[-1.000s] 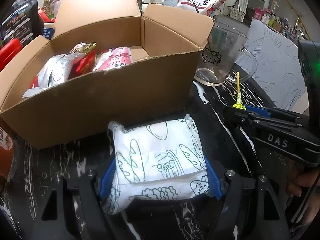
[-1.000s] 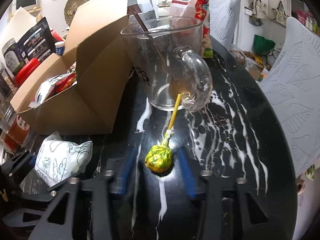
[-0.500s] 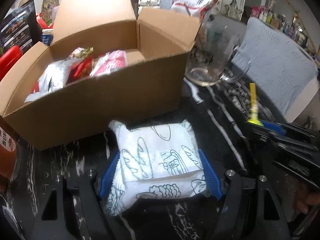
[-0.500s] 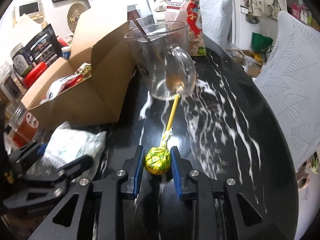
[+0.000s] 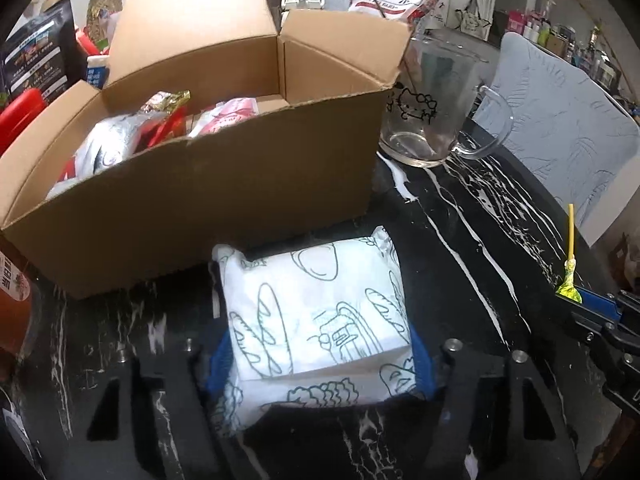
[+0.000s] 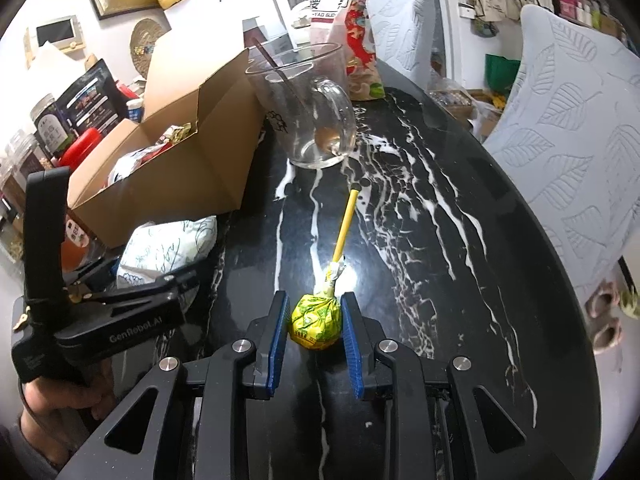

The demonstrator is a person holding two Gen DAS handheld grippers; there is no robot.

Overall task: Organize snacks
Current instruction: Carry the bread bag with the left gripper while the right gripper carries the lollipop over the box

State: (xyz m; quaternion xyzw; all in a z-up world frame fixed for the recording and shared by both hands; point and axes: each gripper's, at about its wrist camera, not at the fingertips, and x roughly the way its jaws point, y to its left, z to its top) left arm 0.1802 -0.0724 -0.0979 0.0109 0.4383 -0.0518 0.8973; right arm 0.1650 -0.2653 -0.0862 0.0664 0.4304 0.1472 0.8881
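My left gripper [image 5: 318, 360] is shut on a white bread packet [image 5: 316, 316] with green line drawings, held just in front of the open cardboard box [image 5: 200, 196]. The box holds several snack packets [image 5: 120, 140]. My right gripper [image 6: 314, 326] is shut on the yellow-green head of a lollipop [image 6: 316, 320], its yellow stick pointing at the glass mug. The lollipop also shows in the left wrist view [image 5: 569, 280]. The bread packet also shows in the right wrist view [image 6: 168, 246].
A glass mug [image 5: 432, 100] with a spoon stands right of the box on the black marble table [image 6: 440, 260]. A red cashew bag [image 6: 344, 28] stands behind it. Jars and dark bags [image 6: 80, 104] crowd the left. Pale cushioned chairs [image 6: 580, 140] stand at the right.
My right gripper closed on the lollipop and drew back from the mug, lifting it. My left gripper kept its hold on the bread packet and rose slightly.
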